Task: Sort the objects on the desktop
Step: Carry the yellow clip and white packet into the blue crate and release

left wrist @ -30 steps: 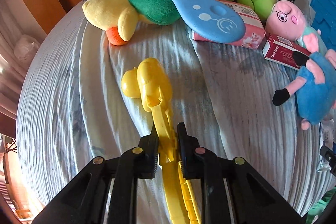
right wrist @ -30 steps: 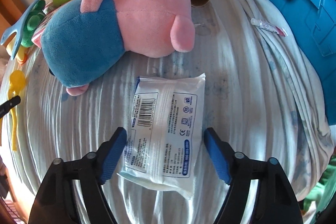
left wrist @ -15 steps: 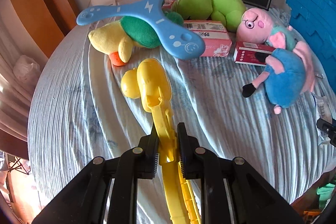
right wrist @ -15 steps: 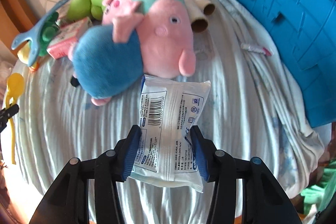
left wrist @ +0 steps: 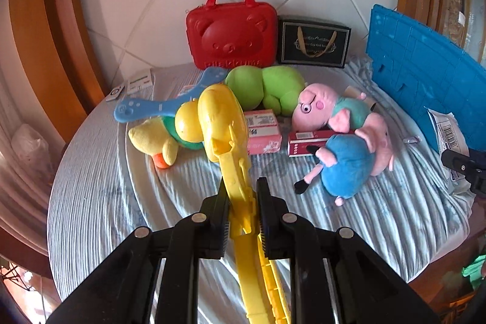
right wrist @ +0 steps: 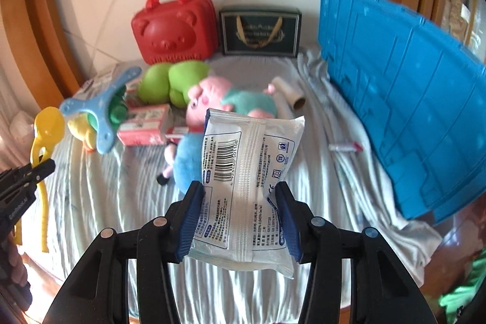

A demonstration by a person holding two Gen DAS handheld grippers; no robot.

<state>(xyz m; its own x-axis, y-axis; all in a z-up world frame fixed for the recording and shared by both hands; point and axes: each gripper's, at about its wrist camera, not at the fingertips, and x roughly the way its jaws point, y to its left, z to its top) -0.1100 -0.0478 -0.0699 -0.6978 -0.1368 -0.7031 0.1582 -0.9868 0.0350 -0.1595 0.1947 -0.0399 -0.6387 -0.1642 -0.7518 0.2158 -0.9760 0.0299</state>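
My left gripper [left wrist: 241, 196] is shut on the handle of a yellow plastic scoop tongs toy [left wrist: 221, 123] and holds it up above the table; it also shows in the right wrist view [right wrist: 45, 126]. My right gripper [right wrist: 240, 199] is shut on a white wipes packet [right wrist: 246, 172] and holds it in the air; the packet shows at the right edge of the left wrist view [left wrist: 449, 135]. Two pig plush toys [left wrist: 349, 160], a green plush [left wrist: 264, 87], a yellow duck plush [left wrist: 152, 141] and a blue boomerang [left wrist: 145, 108] lie on the striped cloth.
A red bear case [left wrist: 232, 32] and a dark gift bag [left wrist: 314, 43] stand at the back wall. A blue crate [right wrist: 404, 99] stands at the right. Pink boxes [left wrist: 262, 131], a cardboard tube [right wrist: 288, 93] and a small pen [right wrist: 344, 147] lie on the cloth.
Both grippers have risen and pulled back from the table. The yellow toy is lifted off the cloth. The right gripper closed on the wipes packet and lifted it.
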